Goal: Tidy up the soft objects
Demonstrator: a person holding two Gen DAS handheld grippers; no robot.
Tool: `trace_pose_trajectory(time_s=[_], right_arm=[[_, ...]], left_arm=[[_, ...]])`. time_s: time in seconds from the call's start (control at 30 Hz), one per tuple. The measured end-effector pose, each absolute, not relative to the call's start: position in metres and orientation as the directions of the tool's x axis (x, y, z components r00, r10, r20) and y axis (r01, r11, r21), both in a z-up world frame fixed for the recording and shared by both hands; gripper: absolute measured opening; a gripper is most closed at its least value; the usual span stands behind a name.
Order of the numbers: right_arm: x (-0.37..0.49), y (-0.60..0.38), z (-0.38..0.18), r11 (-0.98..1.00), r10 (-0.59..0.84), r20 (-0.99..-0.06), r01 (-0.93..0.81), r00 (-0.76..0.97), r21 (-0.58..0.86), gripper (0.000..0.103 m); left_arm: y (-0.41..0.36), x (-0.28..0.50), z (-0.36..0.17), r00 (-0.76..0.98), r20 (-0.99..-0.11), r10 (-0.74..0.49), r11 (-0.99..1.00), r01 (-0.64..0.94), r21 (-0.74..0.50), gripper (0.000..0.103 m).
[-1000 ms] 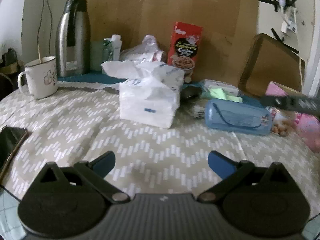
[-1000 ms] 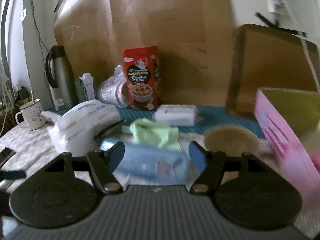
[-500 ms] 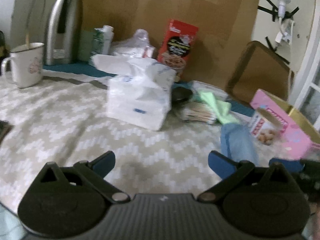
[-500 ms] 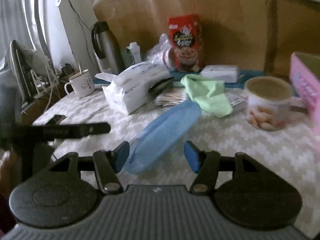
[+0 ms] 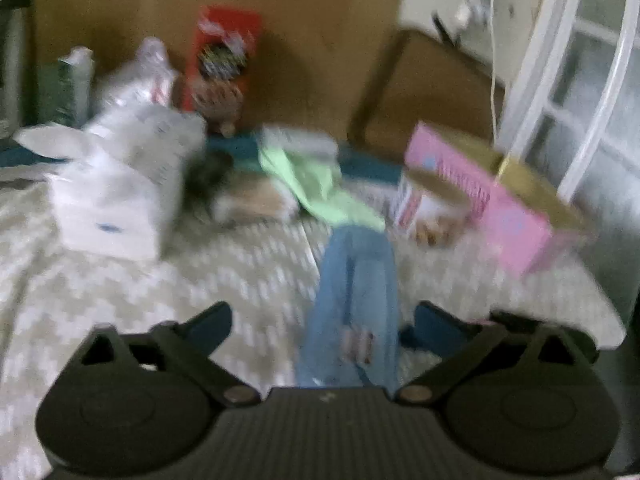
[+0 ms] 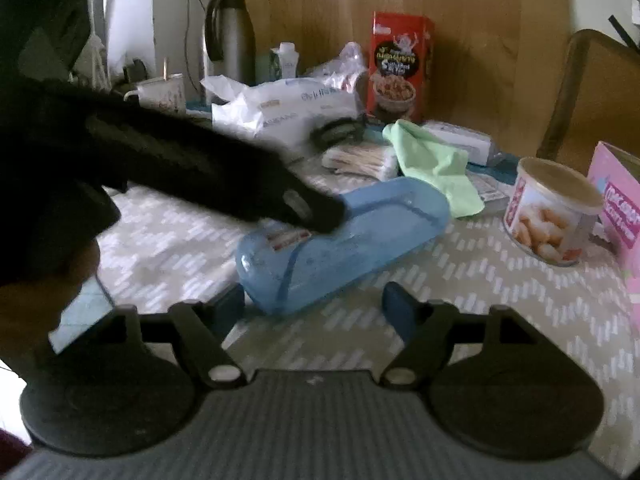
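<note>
The blue plastic case (image 6: 340,240) lies on the zigzag-patterned tablecloth (image 6: 500,312), just in front of the green cloth (image 6: 436,164) and between both tools. The left gripper (image 5: 322,322) points down along the case, which runs between its fingers; its jaws have just been closing, yet a gap shows at the left finger, and blur hides whether the right one touches. From the right wrist view, this gripper reaches in from the left, its tip on the case's top. The right gripper (image 6: 312,304) stands at the case's near end, jaws partly spread after just opening, the left finger close to the case, the right one clear. A second ago the case lay crosswise farther back, beside the tissue pack (image 6: 280,108); now it lies lengthwise, nearer the cameras.
</note>
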State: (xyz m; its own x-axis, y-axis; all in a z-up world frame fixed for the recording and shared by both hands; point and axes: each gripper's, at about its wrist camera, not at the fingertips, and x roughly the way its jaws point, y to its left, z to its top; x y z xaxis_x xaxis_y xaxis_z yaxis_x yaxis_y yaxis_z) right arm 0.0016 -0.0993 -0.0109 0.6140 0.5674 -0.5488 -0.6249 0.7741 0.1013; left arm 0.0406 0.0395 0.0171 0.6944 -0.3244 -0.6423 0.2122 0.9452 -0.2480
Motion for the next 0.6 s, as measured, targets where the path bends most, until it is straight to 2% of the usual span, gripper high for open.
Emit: trace_pose_trajectory(time_s=[0.03, 0.07, 0.1, 0.27, 0.37, 0.43, 0.47, 0.6], right_arm=[[0.004, -0.095, -0.014, 0.779, 0.555, -0.56, -0.621, 0.615, 0.089, 0.077], [0.006, -0.092, -0.015, 0.779, 0.557, -0.553, -0.62, 0.62, 0.09, 0.071], [0.009, -0.09, -0.015, 0.775, 0.561, -0.555, -0.626, 0.615, 0.09, 0.069], [0.008, -0.101, -0.01, 0.801, 0.545, -0.514, -0.593, 0.662, 0.085, 0.068], [-0.006, -0.114, -0.002, 0.821, 0.525, -0.45, -0.569, 0.723, 0.044, 0.062], [-0.01, -0.124, 0.004, 0.848, 0.484, -0.413, -0.53, 0.771, 0.005, 0.055], [-0.011, -0.13, 0.007, 0.862, 0.463, -0.397, -0.506, 0.793, -0.007, 0.055], [-0.011, -0.163, 0.015, 0.892, 0.431, -0.349, -0.452, 0.832, 0.024, 0.055]], left_arm=[[0.034, 0.046, 0.01, 0.649, -0.667, -0.366, 0.93, 0.236, -0.281, 0.068], [0.028, 0.043, 0.01, 0.669, -0.65, -0.36, 0.933, 0.242, -0.268, 0.065], [0.024, 0.043, 0.011, 0.659, -0.658, -0.363, 0.932, 0.244, -0.27, 0.059], [0.006, 0.039, 0.024, 0.655, -0.647, -0.39, 0.921, 0.272, -0.28, 0.055], [-0.014, 0.037, 0.04, 0.67, -0.617, -0.414, 0.91, 0.315, -0.269, 0.056], [-0.032, 0.036, 0.053, 0.678, -0.593, -0.434, 0.9, 0.363, -0.242, 0.046], [-0.043, 0.037, 0.058, 0.672, -0.585, -0.454, 0.888, 0.394, -0.237, 0.036], [-0.08, 0.038, 0.067, 0.667, -0.593, -0.452, 0.88, 0.444, -0.171, 0.033]])
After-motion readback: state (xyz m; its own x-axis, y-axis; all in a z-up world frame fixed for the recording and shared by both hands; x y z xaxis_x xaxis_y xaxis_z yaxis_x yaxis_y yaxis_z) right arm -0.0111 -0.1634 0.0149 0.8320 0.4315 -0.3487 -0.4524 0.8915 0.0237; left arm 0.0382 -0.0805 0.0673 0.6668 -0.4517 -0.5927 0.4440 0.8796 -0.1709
